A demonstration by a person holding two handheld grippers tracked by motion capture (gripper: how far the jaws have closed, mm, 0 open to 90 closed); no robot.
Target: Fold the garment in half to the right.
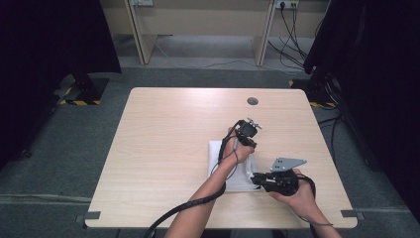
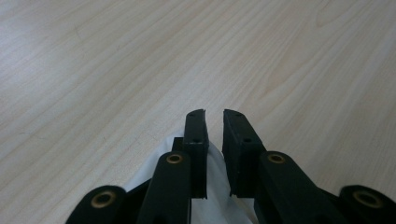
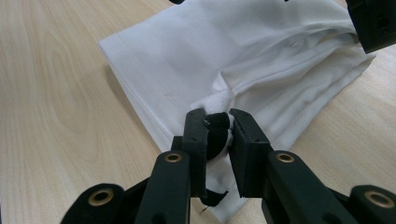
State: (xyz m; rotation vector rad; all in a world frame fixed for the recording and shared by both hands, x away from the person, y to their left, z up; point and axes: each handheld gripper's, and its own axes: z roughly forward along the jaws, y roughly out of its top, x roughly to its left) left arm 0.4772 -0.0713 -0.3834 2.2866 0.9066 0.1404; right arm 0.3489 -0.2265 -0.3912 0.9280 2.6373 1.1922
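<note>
left tool [image 1: 246, 142]: narrow, pinning white cloth [image 1: 233, 171] far edge to counter [image 1: 163, 148];
right tool [image 1: 257, 179]: clamped on near cloth corner, ready to fold

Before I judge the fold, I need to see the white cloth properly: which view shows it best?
The right gripper view: the white cloth lies spread across the table with its folds and edges plain, a bunched bit pinched in the right gripper. The high view shows it small, partly under the hands. The left gripper view shows a sliver behind the jaws.
</note>
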